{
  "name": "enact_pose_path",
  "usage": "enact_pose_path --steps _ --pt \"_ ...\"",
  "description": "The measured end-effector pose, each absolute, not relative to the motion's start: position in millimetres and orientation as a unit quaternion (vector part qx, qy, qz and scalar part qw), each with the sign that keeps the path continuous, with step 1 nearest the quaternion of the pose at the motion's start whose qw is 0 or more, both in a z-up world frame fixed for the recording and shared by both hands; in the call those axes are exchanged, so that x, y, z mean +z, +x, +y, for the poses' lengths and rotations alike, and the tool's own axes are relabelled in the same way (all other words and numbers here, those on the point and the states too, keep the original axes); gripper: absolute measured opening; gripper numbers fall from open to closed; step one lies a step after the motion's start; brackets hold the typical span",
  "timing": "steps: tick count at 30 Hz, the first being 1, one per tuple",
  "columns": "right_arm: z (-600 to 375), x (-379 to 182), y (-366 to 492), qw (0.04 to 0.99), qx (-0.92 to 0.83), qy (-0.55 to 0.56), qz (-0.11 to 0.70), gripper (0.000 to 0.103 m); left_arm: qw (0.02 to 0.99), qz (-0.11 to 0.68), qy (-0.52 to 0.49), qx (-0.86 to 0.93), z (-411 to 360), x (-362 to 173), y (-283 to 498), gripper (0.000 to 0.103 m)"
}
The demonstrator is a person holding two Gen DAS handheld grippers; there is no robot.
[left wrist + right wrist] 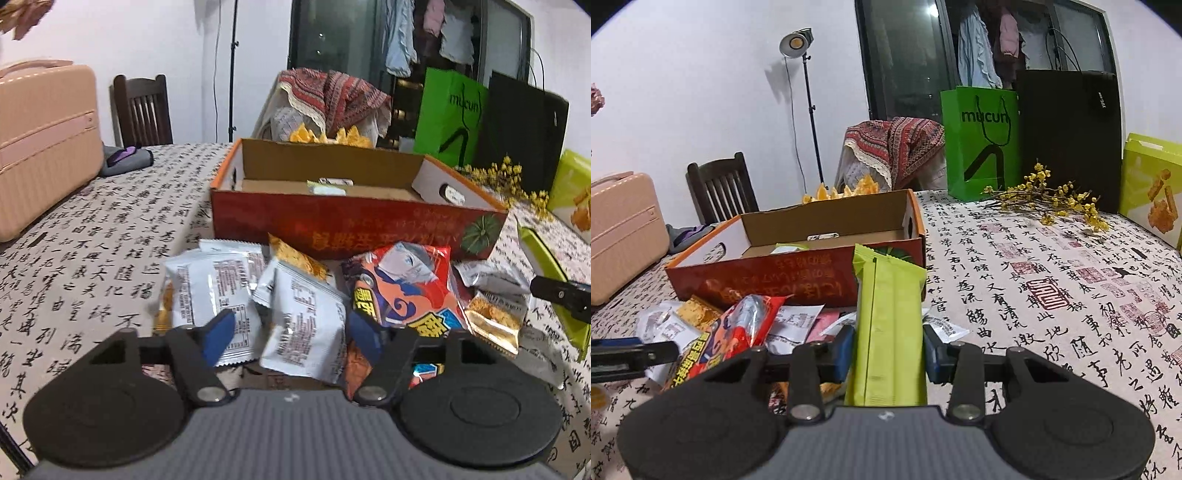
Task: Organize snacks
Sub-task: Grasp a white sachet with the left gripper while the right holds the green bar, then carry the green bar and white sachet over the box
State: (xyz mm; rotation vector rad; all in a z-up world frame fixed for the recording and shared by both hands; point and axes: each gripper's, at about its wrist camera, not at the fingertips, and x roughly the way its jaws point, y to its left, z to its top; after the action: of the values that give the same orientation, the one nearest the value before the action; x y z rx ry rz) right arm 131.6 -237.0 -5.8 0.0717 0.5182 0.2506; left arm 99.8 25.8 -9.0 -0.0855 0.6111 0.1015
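Right gripper: blue-padded jaws clamped on a long lime-green foil snack bar, which stands up between them. Left gripper: jaws partly spread around a white foil snack packet without pressing it. Loose packets, among them a red-and-orange cartoon-printed snack bag, lie heaped on the calligraphy-printed tablecloth against the near wall of the open red cardboard box, which stands mid-table.
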Motion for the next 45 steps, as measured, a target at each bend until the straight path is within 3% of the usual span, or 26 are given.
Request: enact_pose_path --steps 3,6,45 --pt "-236 -6 132 0.957 0.128 0.036 0.256 0.038 0.95 0.306 -0.044 0.041 23 -12 102 0.05" --pt "-234 -6 131 0.957 0.133 0.036 0.255 0.038 0.951 0.304 -0.05 0.037 24 -13 102 0.045" --pt "-223 28 136 0.967 0.152 0.033 0.203 0.038 0.981 0.179 -0.072 0.006 20 61 94 0.044"
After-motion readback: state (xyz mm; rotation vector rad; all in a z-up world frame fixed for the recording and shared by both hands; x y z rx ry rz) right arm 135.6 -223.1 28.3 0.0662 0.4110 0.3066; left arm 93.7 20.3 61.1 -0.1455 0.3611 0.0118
